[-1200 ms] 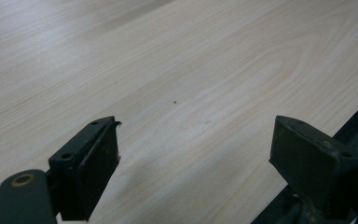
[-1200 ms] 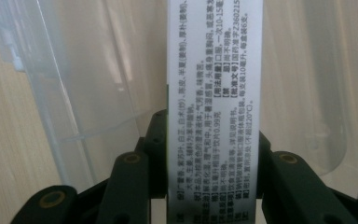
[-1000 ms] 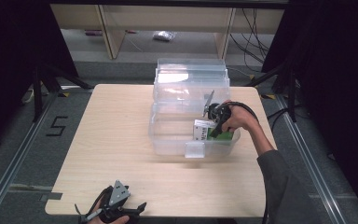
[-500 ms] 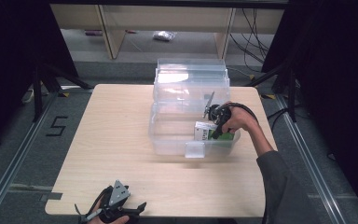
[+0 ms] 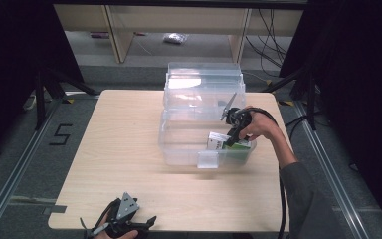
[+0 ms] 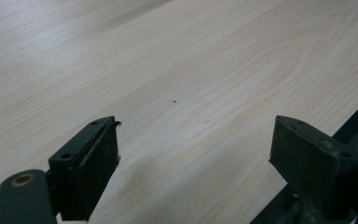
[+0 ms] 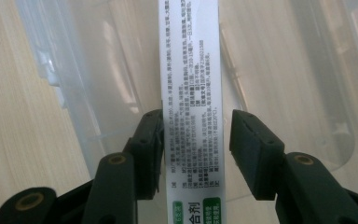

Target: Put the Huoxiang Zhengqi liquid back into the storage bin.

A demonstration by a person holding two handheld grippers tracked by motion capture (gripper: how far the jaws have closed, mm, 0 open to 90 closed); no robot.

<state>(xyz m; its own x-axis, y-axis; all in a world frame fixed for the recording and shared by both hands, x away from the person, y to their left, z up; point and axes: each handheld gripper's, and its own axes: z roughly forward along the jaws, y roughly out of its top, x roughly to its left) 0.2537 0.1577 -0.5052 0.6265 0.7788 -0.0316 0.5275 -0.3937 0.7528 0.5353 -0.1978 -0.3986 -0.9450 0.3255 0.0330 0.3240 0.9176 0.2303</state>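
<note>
From my station I see a light wood table (image 5: 124, 149) with rounded corners, standing on a grey floor (image 5: 25, 149). Metal rails (image 5: 10, 184) run along the floor on both sides of the table. A black figure 5 (image 5: 61, 134) is marked on the floor at the left. Black stand legs (image 5: 49, 82) rest at the left, and more at the right (image 5: 298, 79). Beyond the table stands a pale wooden shelf (image 5: 114, 30), with cables (image 5: 271, 30) hanging at its right. Dark curtains (image 5: 10, 50) close both sides.
</note>
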